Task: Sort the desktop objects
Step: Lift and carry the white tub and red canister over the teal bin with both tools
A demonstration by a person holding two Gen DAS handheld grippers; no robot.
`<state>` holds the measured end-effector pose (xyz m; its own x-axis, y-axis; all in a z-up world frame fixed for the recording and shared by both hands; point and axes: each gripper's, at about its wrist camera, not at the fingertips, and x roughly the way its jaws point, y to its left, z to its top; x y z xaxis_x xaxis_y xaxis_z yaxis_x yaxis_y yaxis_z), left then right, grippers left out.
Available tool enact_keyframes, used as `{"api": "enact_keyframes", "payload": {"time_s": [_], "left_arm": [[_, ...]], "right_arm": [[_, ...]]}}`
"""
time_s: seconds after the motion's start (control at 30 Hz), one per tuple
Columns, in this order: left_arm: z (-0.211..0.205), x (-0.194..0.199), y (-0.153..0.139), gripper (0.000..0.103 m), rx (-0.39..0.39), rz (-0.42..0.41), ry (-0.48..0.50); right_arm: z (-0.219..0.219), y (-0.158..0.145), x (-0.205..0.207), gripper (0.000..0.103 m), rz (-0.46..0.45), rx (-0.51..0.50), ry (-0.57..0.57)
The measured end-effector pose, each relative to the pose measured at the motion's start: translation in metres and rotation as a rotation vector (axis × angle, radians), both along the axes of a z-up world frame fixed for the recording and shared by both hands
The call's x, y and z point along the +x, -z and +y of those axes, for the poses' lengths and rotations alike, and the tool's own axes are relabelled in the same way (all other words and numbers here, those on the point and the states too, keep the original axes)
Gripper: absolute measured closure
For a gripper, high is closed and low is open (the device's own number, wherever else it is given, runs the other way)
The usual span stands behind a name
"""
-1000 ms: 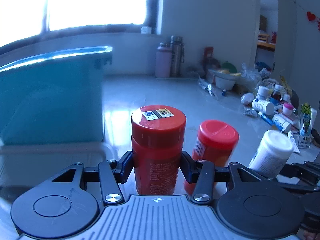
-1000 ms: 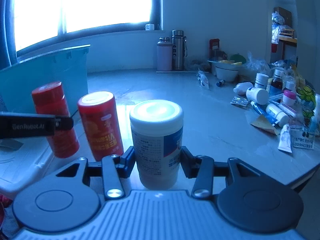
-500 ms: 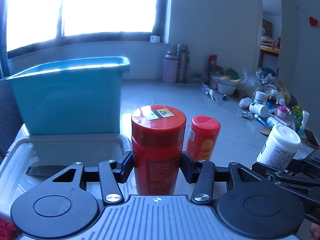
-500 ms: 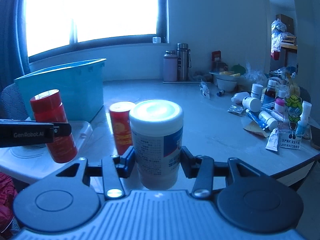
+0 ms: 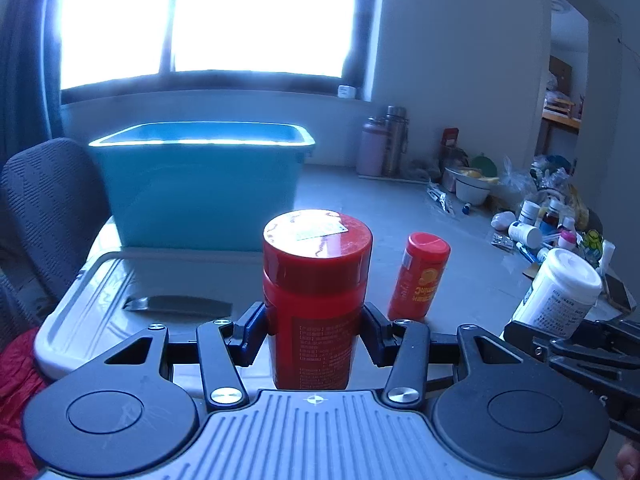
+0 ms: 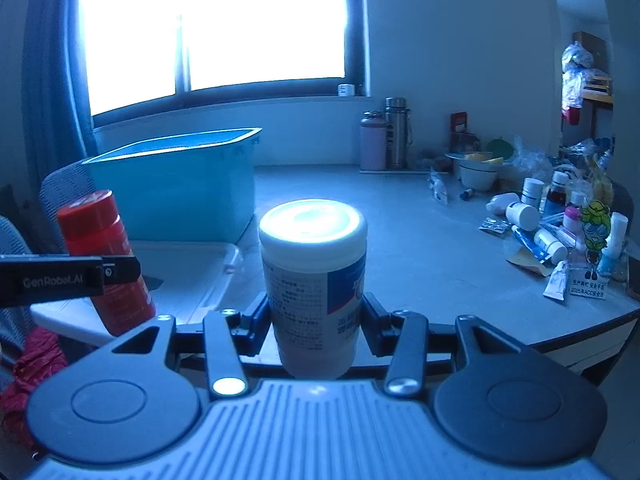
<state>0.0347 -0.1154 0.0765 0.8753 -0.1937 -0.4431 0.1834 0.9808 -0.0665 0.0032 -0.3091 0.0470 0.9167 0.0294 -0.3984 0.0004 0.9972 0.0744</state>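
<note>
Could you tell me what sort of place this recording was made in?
Probably a lived-in room at home: a cluttered table under a window, with flasks, a bowl and medicine bottles on it.

Quick count: two red bottles, a fat one (image 5: 316, 296) clamped in the left claw (image 5: 316, 330) and a skinny one (image 5: 420, 278) just past it, one white jar (image 6: 314, 280) in the right claw (image 6: 314, 330), one blue bin (image 5: 200, 184) beyond, two flasks (image 6: 386, 138) far back.
</note>
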Motion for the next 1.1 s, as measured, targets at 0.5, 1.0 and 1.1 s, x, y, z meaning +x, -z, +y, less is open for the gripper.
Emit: {"api": "enact_keyframes", "payload": {"time_s": [0.5, 1.0, 1.1], "left_arm": [[0.038, 0.014, -0.016, 0.053, 0.019, 0.006, 0.055], [0.076, 0.030, -0.021, 0.053, -0.001, 0.020, 0.067], [0.087, 0.032, -0.026, 0.053, 0.007, 0.011, 0.057]], "right_arm": [[0.032, -0.012, 0.012, 0.056, 0.007, -0.007, 0.032], [0.059, -0.020, 0.017, 0.056, 0.020, 0.000, 0.085], [0.069, -0.026, 0.021, 0.056, 0.008, -0.008, 0.072]]}}
